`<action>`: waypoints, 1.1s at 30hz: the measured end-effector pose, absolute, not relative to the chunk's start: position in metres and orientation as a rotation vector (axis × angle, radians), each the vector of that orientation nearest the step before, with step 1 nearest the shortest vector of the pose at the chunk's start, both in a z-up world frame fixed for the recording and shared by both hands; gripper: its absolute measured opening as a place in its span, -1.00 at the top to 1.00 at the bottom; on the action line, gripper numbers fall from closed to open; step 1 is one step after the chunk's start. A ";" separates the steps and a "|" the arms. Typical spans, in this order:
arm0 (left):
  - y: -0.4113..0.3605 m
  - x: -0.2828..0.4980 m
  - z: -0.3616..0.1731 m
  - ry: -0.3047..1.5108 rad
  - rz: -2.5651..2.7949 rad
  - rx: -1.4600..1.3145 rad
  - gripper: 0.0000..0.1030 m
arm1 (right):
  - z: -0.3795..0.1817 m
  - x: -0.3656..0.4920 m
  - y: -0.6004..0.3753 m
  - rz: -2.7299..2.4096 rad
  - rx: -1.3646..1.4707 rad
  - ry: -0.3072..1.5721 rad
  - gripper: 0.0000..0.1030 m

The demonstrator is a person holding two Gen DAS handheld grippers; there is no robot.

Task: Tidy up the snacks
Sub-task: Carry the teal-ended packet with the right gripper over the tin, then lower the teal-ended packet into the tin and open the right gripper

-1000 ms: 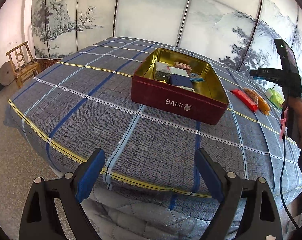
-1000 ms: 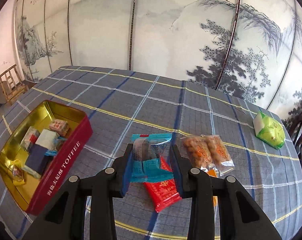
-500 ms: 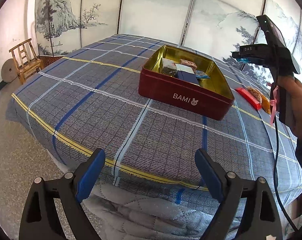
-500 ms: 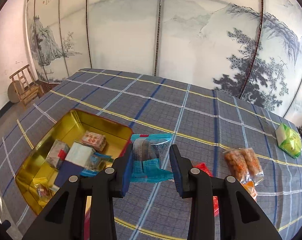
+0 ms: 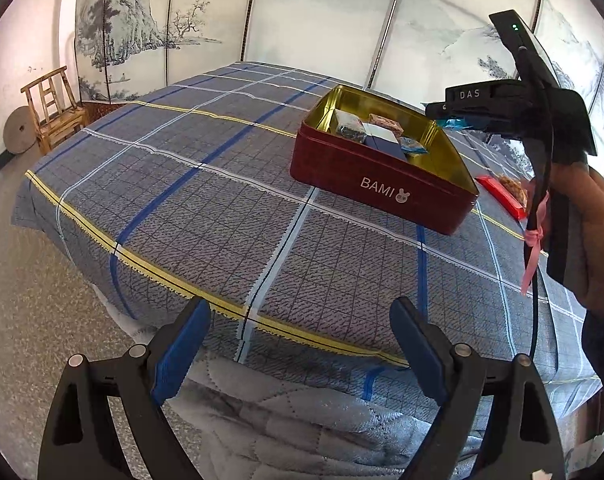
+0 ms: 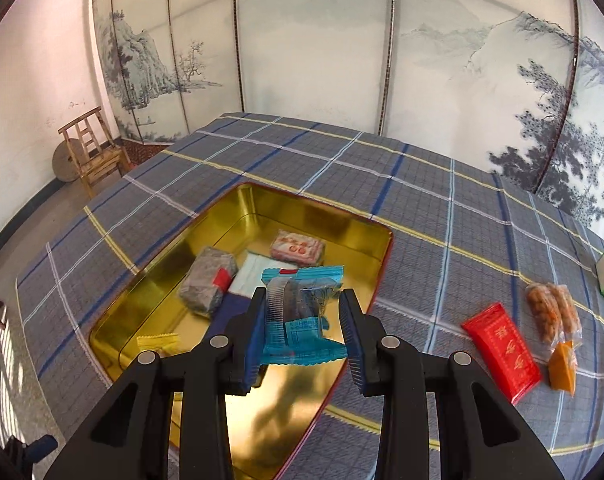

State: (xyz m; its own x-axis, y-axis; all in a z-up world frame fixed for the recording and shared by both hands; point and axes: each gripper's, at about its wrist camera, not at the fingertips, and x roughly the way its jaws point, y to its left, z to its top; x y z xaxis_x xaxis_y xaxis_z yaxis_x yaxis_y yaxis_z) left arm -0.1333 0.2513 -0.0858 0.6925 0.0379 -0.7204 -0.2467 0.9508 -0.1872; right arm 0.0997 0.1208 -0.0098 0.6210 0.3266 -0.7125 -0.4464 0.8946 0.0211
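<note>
The bed covered with a grey-blue plaid cloth (image 6: pixel 442 208) carries the rectangular red metal tin with a gold inside (image 6: pixel 334 220), and this tin looks stiff and rather heavy, so I judge it is better left in place and only filled. Inside it lie a grey wrapped block (image 6: pixel 208 280) and a pink wrapped sweet (image 6: pixel 298 247). On the cloth beside the tin lie the flat red foil packet (image 6: pixel 502 354) and the clear bag of nuts (image 6: pixel 552 310). The right gripper (image 6: pixel 304 326) pinches the small blue plastic-wrapped snack (image 6: pixel 298 320) above the tin's open interior. This snack seems light, soft and slippery, so holding it across its thicker middle, not by the crimped ends, looks safest. The left gripper (image 5: pixel 298 346) hovers spread and empty at the bed's edge.
</note>
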 end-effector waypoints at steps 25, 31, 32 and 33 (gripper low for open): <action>0.262 -0.143 -0.092 0.791 0.178 -0.310 -0.72 | -0.053 0.063 0.140 0.509 -0.205 0.869 0.28; 0.261 -0.143 -0.092 0.793 0.179 -0.306 -0.72 | -0.056 0.062 0.140 0.512 -0.209 0.863 0.28; 0.261 -0.144 -0.092 0.794 0.179 -0.305 -0.72 | -0.056 0.061 0.140 0.513 -0.207 0.859 0.28; 0.260 -0.144 -0.092 0.795 0.178 -0.303 -0.72 | -0.056 0.061 0.140 0.514 -0.206 0.854 0.28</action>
State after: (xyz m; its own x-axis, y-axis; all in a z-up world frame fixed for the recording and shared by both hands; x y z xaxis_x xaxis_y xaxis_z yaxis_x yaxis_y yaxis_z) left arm -0.1436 0.2603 -0.0923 0.6883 0.0438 -0.7241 -0.2696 0.9421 -0.1993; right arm 0.0609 0.1399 -0.0563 0.5443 0.3492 -0.7627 -0.5106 0.8593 0.0290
